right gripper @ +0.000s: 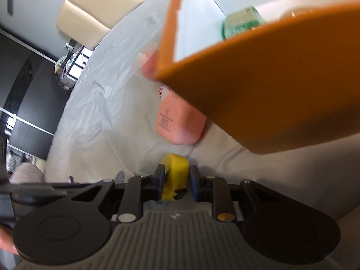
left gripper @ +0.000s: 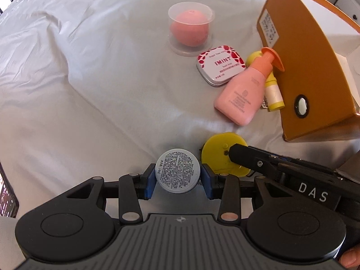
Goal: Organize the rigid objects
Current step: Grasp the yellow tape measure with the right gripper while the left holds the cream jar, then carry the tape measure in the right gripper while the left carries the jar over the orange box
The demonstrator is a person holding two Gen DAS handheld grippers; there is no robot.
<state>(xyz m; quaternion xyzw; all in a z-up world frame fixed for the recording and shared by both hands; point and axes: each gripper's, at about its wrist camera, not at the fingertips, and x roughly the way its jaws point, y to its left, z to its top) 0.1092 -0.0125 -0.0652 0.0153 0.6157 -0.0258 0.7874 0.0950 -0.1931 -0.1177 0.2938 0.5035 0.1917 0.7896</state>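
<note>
My left gripper [left gripper: 177, 175] is shut on a round grey-blue jar [left gripper: 177, 171], whose printed label faces the camera, just above the white sheet [left gripper: 101, 103]. Right beside it lies a flat yellow disc-shaped case [left gripper: 221, 155]. In the left wrist view the black fingers [left gripper: 240, 154] of my right gripper reach over that case from the right. In the right wrist view my right gripper [right gripper: 177, 178] holds the yellow case [right gripper: 176, 168] edge-on between its blue pads.
An open orange box [left gripper: 310, 72] stands at the right, with a green jar [right gripper: 241, 21] inside. Against it lie a pink bottle [left gripper: 243, 90] and a yellow tube [left gripper: 273, 94]. Farther off are a mint tin [left gripper: 220, 67] and a pink sponge in a clear case [left gripper: 190, 31]. A phone [left gripper: 6, 199] lies at the left edge.
</note>
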